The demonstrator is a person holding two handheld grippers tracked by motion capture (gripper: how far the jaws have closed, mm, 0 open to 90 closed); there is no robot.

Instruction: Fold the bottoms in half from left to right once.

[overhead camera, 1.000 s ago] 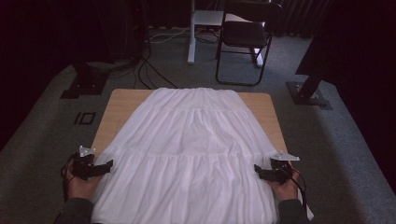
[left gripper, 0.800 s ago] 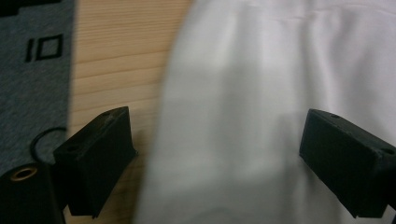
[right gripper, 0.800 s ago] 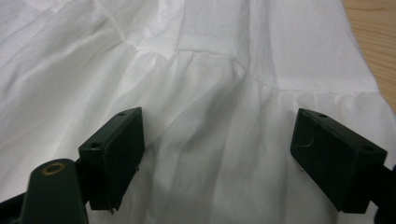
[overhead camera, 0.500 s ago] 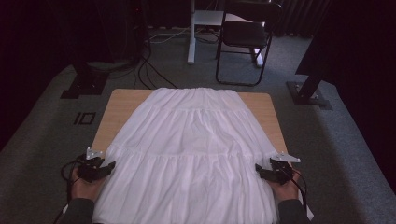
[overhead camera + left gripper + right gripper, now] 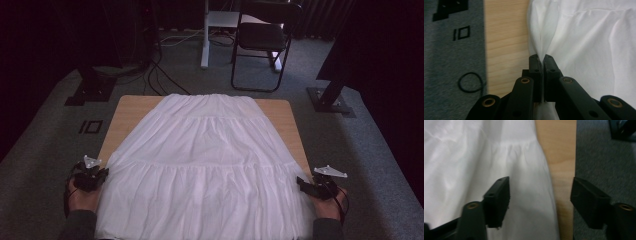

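White skirt spread flat on the wooden bench, one gripper at each lower side.

The white skirt covers most of the bench, its waistband at the far edge. The left gripper has just closed its fingers and pinches a fold of the skirt's left edge. The right gripper has its fingers wide apart over the skirt's right edge and the bare bench strip, pressing on nothing.
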